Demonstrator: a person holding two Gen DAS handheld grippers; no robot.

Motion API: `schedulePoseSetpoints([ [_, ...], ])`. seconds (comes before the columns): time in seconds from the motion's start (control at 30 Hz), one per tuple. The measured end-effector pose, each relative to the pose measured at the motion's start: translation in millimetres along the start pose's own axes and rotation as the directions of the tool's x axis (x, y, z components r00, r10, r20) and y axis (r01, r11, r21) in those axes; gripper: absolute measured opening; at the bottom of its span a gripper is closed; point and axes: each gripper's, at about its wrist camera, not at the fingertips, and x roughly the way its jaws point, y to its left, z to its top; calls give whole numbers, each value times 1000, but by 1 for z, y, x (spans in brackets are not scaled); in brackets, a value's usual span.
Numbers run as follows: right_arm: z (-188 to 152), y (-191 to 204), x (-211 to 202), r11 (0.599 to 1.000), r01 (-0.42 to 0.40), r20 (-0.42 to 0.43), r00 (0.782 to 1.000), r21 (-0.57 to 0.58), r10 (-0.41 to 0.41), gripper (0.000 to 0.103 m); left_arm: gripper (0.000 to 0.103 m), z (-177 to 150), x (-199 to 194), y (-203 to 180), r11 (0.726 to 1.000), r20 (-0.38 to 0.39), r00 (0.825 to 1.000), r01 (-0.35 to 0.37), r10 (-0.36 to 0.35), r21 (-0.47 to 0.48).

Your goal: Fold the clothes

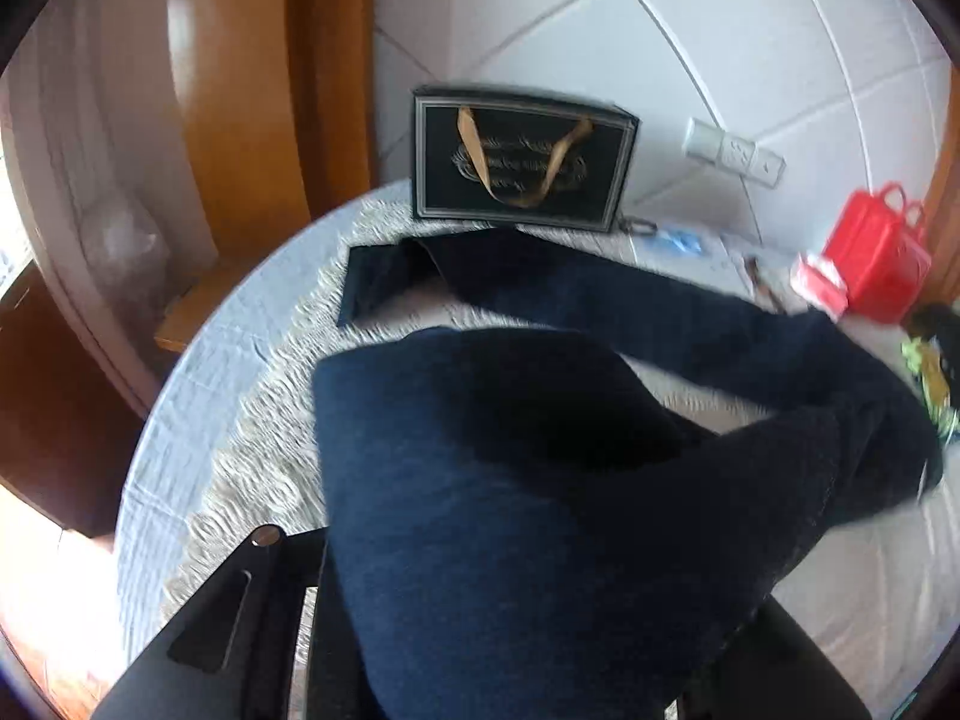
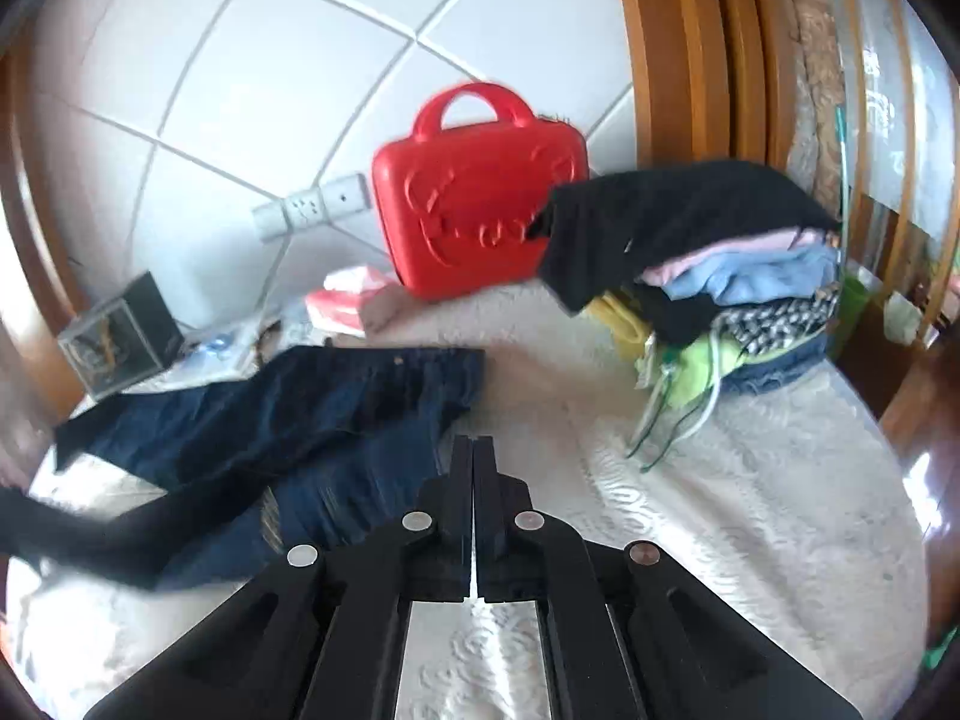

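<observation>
I have the dark blue jeans (image 1: 540,480) spread over the pale patterned bedspread (image 1: 252,468), and I take the red case (image 2: 474,204) standing against the white tiled wall (image 2: 240,60) as my marker. In my right view the jeans lie in front of the case and off to its left, the waistband end nearest it, the legs trailing away toward the left edge. My right gripper (image 2: 474,462) hangs above the bedspread in front of the case with its two black fingers (image 2: 459,510) pressed flat together and no cloth between them; the jeans' edge is just to the left of the tips.

In my left view a big fold of the jeans is lifted off the bed and drapes straight over my left gripper (image 1: 480,630), hiding its tips. Only one black finger arm (image 1: 240,600) shows at the lower left, so I cannot see the pads themselves, though the raised cloth hangs from where they are. One trouser leg runs from that fold back toward the case.

Left of the case stands a black gift bag (image 1: 516,162) with gold ribbon handles, with a wall socket (image 1: 732,150) between them. Right of the case sits a stack of folded clothes (image 2: 744,288), a black garment on top.
</observation>
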Motion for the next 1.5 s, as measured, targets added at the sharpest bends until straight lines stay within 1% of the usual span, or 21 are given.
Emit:
schedulePoseSetpoints([
  [0.13,-7,-13,14,993,-93,-111,989,75,101,3,24,7,27,0,1000,-70,997,-26,26,-7],
  [0.2,-22,-17,27,983,-137,-138,978,126,154,23,24,5,38,2,1000,-78,997,-17,15,-25],
  [0.3,-52,-14,61,983,-136,-218,963,120,160,55,24,-4,52,6,1000,-107,994,-18,16,-22],
  [0.37,-68,-15,81,989,-109,-261,956,97,131,56,24,-9,57,8,1000,-115,993,-11,9,-18],
  [0.5,-84,-1,109,994,-108,-258,961,-12,101,83,24,-17,62,7,1000,-125,992,2,-1,12],
  [0.53,-85,5,114,991,-130,-252,960,-25,120,82,24,-19,61,5,1000,-123,992,7,-3,27],
  [0.6,-85,14,112,983,-184,-248,953,-19,174,26,23,-18,46,5,998,-73,997,35,-31,48],
  [0.67,-75,25,100,984,-173,-223,961,-34,161,23,22,-5,29,12,998,4,998,59,-59,28],
  [0.73,-51,28,77,973,-227,-148,964,-28,221,5,21,21,22,24,999,71,996,45,-45,4],
  [0.83,11,18,59,942,-323,-15,945,92,326,5,21,62,52,39,998,52,999,16,-13,-58],
  [0.93,57,42,100,976,-210,-43,976,54,212,4,21,91,120,39,993,-39,995,-89,87,-81],
  [0.97,62,49,116,982,-182,-64,981,53,185,4,21,95,145,35,986,-67,987,-148,144,-71],
  [1.07,69,55,182,995,-77,-148,985,71,87,5,22,103,199,28,971,-148,968,-217,201,-100],
  [1.17,57,38,232,986,40,-266,964,163,5,6,22,100,224,30,978,-265,957,-161,121,-135],
  [1.23,51,33,234,980,6,-280,959,199,51,12,22,101,213,33,984,-273,959,-116,76,-134],
  [1.27,50,33,228,978,-8,-276,959,206,66,24,23,102,203,37,985,-263,963,-93,52,-143],
  [1.3,50,29,217,975,-28,-264,961,221,87,35,29,103,191,42,984,-253,967,-62,18,-167],
  [1.37,54,24,197,971,-31,-246,965,237,90,55,52,107,165,56,975,-233,971,-4,-50,-222],
  [1.4,56,20,185,969,-22,-235,969,245,81,68,75,108,152,61,971,-219,974,6,-60,-238],
  [1.43,59,20,178,968,-19,-227,971,252,78,72,93,110,138,67,969,-197,979,6,-56,-246],
  [1.5,60,18,159,961,-30,-207,974,274,89,78,99,111,107,78,971,-138,990,-17,-17,-238],
])
